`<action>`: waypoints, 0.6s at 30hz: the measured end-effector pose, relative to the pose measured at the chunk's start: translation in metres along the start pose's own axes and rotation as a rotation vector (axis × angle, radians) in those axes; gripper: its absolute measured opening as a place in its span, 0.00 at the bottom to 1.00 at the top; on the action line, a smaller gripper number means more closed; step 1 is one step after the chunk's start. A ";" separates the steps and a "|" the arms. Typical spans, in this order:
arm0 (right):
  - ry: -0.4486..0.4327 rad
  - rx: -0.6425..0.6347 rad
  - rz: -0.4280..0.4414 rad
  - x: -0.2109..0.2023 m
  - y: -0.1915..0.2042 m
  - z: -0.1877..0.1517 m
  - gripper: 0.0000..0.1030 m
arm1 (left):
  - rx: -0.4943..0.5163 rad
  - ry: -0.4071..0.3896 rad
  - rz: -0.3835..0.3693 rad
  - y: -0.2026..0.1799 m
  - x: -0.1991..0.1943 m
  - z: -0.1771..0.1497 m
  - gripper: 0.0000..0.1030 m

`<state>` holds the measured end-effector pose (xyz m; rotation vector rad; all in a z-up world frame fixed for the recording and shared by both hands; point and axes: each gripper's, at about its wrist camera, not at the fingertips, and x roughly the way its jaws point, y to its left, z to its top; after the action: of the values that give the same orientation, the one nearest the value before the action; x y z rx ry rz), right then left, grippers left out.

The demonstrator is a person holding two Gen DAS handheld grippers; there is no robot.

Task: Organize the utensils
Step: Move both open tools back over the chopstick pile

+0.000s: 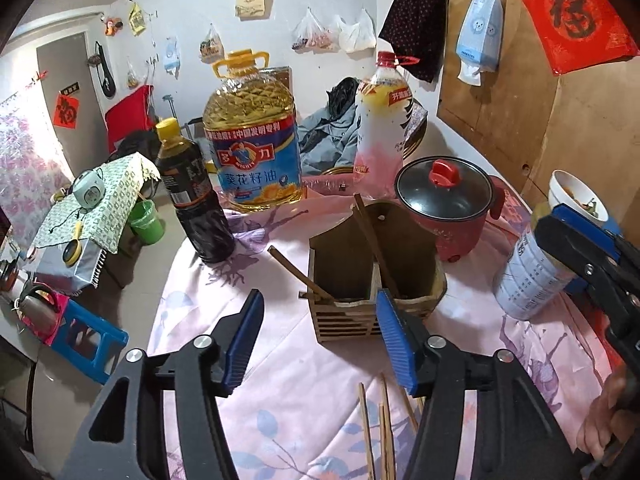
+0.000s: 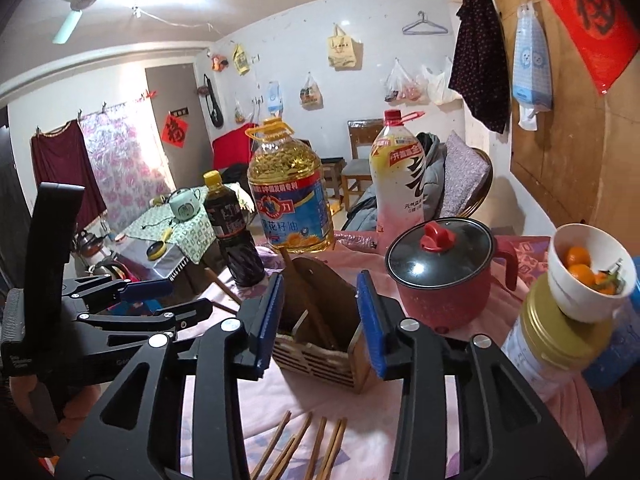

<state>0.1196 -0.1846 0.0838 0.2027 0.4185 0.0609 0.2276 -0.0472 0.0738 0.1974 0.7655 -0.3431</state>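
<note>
A wooden slatted utensil holder (image 1: 372,280) stands on the pink tablecloth, also in the right wrist view (image 2: 320,336). Brown chopsticks stick out of it: one upright (image 1: 374,240), one leaning left (image 1: 298,270). Several loose chopsticks (image 1: 380,428) lie on the cloth near me, also in the right wrist view (image 2: 308,448). My left gripper (image 1: 320,340) is open and empty, just in front of the holder. My right gripper (image 2: 320,320) is open and empty, its blue pads either side of the holder. The right gripper also shows at the left view's right edge (image 1: 580,252).
Behind the holder stand a dark sauce bottle (image 1: 192,196), a large oil jug (image 1: 252,136), a pink drink bottle (image 1: 380,128) and a red pot with lid (image 1: 448,204). At right, a tin (image 2: 552,344) carries a white bowl of oranges (image 2: 588,276).
</note>
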 end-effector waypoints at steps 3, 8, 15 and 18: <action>-0.009 -0.001 0.000 -0.016 0.005 -0.006 0.44 | 0.003 -0.006 0.001 -0.003 -0.013 -0.007 0.59; -0.015 -0.003 0.002 -0.038 0.013 -0.017 0.46 | 0.007 -0.012 0.002 -0.009 -0.032 -0.020 0.60; -0.028 0.001 -0.001 -0.067 0.017 -0.030 0.51 | 0.005 -0.029 0.001 -0.014 -0.054 -0.036 0.65; -0.026 0.003 -0.004 -0.074 0.018 -0.037 0.51 | 0.009 -0.030 0.001 -0.017 -0.060 -0.043 0.67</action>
<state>0.0367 -0.1676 0.0836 0.2056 0.3933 0.0538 0.1535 -0.0361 0.0856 0.2008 0.7341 -0.3484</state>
